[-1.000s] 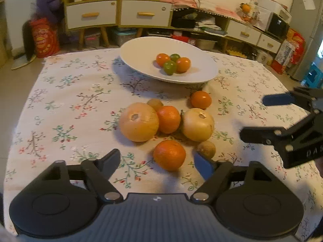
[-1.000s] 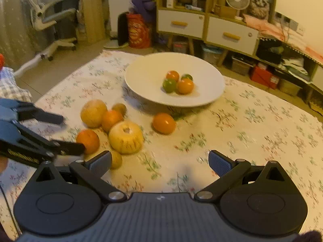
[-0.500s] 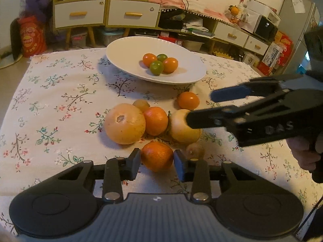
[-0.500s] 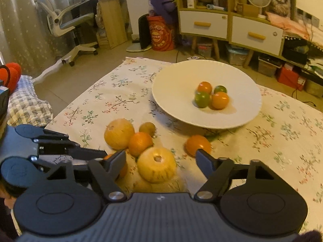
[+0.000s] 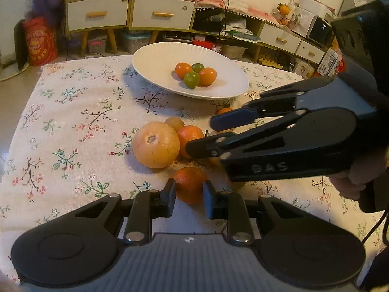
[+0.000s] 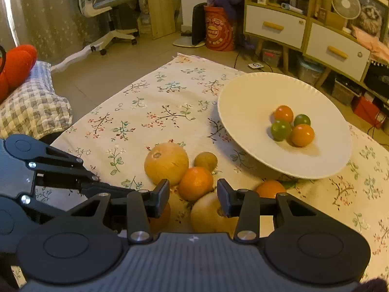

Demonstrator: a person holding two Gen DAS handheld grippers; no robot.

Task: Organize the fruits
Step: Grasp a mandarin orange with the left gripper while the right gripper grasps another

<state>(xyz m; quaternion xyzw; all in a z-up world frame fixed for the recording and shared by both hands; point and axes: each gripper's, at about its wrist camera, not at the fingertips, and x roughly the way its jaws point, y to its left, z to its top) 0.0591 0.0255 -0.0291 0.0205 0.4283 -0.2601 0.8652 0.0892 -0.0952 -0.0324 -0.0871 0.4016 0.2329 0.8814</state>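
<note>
A white plate (image 5: 150, 65) at the table's far side holds several small orange and green fruits (image 5: 195, 74). Nearer lie a large yellow-orange fruit (image 5: 155, 144), oranges and small brown fruits. My left gripper (image 5: 188, 197) is shut on the nearest orange (image 5: 189, 182). My right gripper (image 6: 193, 196) reaches in from the right, jaws partly closed around the pale round fruit (image 6: 209, 213); whether they touch it I cannot tell. An orange (image 6: 195, 182) sits just beyond it. The plate (image 6: 243, 97) also shows in the right wrist view.
A floral cloth (image 5: 73, 112) covers the table. Cabinets with drawers (image 5: 97, 15) stand behind it. An office chair (image 6: 107, 7) and a checked cushion (image 6: 31, 104) are off the table's left side.
My left gripper closed from wide open onto the nearest orange. My right gripper swung in over the fruit pile and narrowed its jaws around the pale round fruit.
</note>
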